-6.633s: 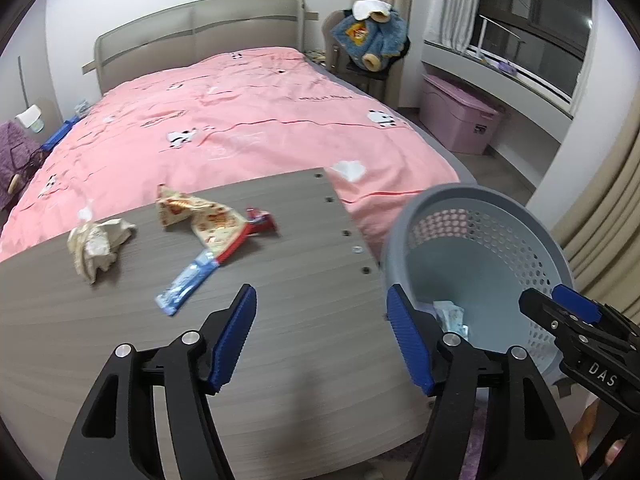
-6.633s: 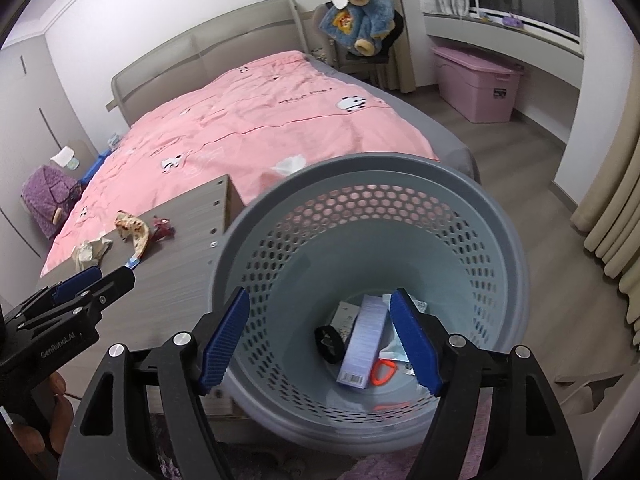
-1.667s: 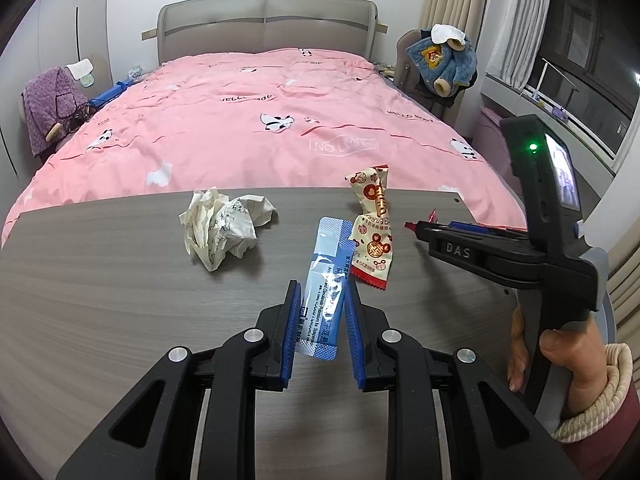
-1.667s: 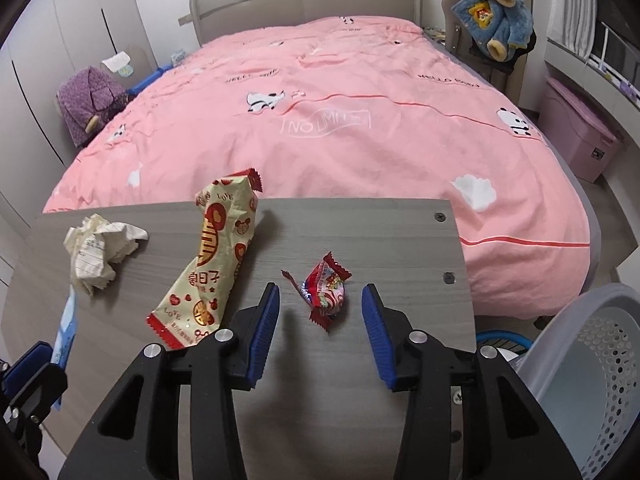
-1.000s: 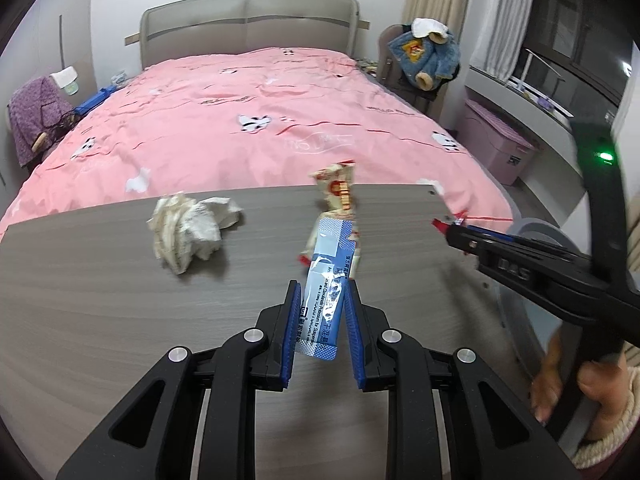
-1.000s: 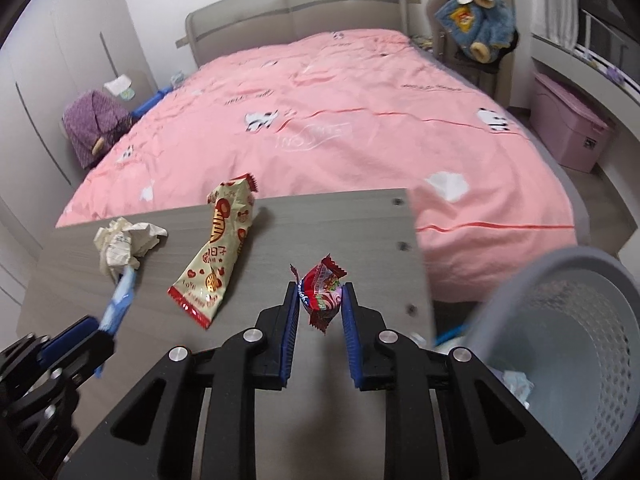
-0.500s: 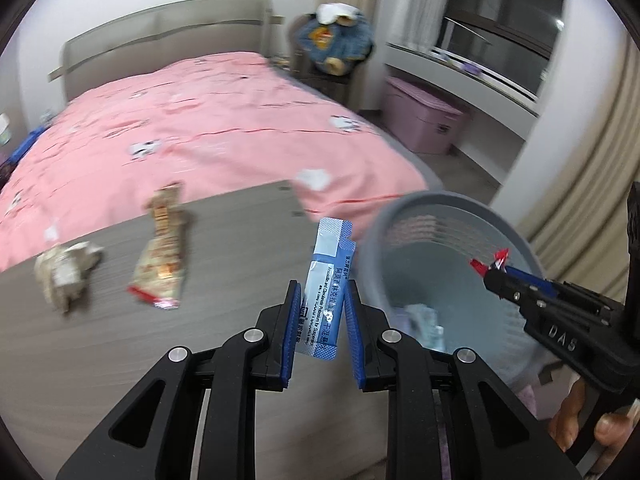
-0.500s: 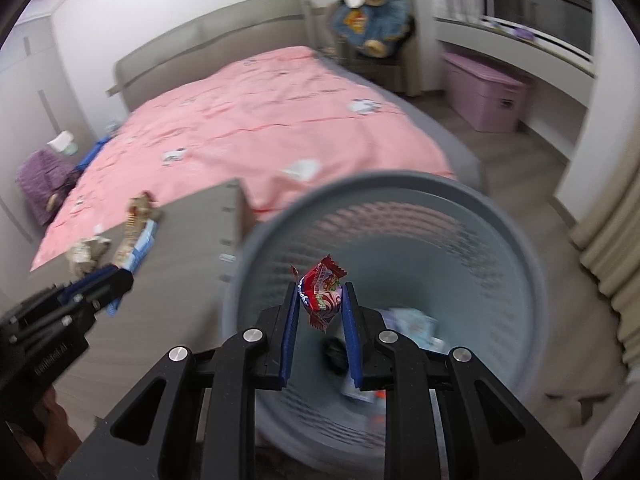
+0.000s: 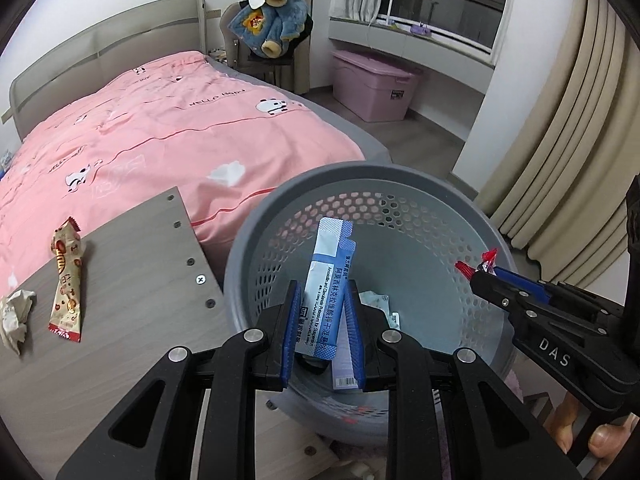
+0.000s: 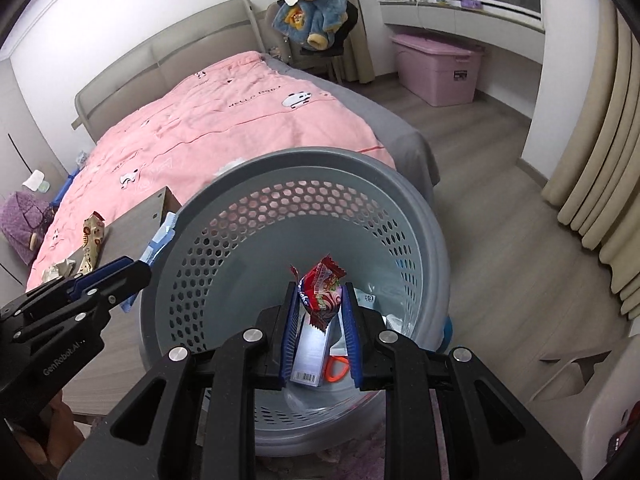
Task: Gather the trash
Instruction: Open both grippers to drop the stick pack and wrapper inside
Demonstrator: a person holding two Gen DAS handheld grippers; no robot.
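Note:
My left gripper (image 9: 323,312) is shut on a blue medicine sachet (image 9: 326,288) and holds it above the grey perforated basket (image 9: 256,236). My right gripper (image 10: 319,312) is shut on a red candy wrapper (image 10: 322,290), also above the basket (image 10: 424,220), and shows at the right of the left wrist view (image 9: 476,276). The basket holds a white box (image 10: 310,354), orange scissors (image 10: 338,368) and papers. A snack wrapper (image 9: 66,280) and a crumpled paper (image 9: 16,314) lie on the grey wooden table (image 9: 132,280).
A bed with a pink cover (image 9: 160,128) stands behind the table. A pink storage box (image 9: 372,84) and a chair with a blue jacket (image 9: 272,36) are at the back. Beige curtains (image 9: 560,140) hang at the right.
Both grippers have moved from over the table to over the basket, each still holding its piece of trash. The basket now fills the middle of both views.

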